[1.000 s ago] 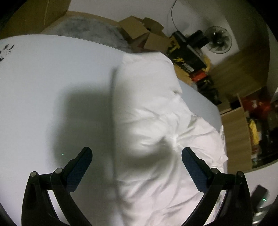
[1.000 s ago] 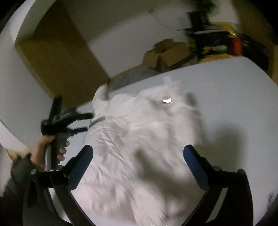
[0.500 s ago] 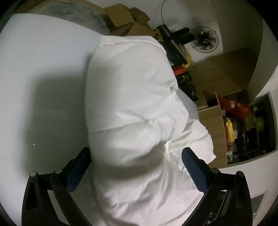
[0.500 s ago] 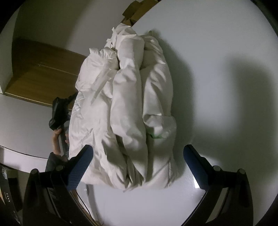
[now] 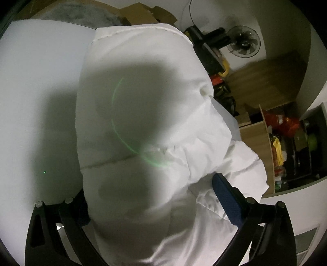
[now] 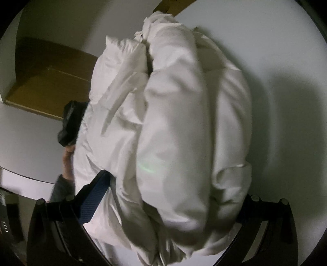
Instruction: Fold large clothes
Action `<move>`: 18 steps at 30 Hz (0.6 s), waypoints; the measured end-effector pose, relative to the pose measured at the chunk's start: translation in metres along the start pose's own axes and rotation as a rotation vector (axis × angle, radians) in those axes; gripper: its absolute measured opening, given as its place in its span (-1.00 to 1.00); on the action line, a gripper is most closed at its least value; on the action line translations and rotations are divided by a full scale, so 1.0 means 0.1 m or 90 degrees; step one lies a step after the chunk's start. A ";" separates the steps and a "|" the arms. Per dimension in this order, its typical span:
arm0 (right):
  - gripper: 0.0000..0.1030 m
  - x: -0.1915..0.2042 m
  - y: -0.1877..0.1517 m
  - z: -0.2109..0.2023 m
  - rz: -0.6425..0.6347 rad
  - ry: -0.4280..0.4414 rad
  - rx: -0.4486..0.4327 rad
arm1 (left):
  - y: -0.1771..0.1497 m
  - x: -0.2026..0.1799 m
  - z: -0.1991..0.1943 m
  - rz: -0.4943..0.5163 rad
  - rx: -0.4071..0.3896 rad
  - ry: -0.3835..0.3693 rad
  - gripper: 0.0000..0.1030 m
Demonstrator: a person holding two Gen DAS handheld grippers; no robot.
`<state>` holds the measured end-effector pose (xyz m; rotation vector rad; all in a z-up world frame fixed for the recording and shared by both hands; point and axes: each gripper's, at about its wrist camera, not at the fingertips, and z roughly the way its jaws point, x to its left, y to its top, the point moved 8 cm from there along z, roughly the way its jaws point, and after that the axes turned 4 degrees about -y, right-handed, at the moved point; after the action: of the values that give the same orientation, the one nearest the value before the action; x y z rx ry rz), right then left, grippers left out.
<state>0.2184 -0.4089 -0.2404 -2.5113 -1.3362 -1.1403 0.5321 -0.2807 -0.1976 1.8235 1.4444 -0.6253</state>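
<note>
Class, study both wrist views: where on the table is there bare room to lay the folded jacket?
Bare white table lies beside the puffy white jacket in the left view, and beside it in the right view. The floor beyond, with boxes and a fan, is crowded.

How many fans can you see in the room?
1. A dark round electric fan stands against the white wall beyond the white table, past the puffy white padded jacket. More could be hidden.
</note>
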 end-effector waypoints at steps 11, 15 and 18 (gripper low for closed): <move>-0.34 0.83 -0.44 -0.29 -0.095 -0.007 -0.042 | -0.30 -0.57 -0.93 0.134 -0.066 0.097 -0.37; -0.34 1.17 -0.63 -0.50 -0.144 0.030 -0.057 | -0.53 -0.68 -1.53 0.165 -0.092 0.108 -0.37; -0.34 1.29 -0.69 -0.59 -0.172 0.045 -0.060 | -0.78 -0.64 -1.89 0.176 -0.106 0.118 -0.37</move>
<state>0.1776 -0.3013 -0.1330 -2.3787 -1.6791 -1.3574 0.4296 -0.1640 -0.0499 1.9410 1.2840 -0.1971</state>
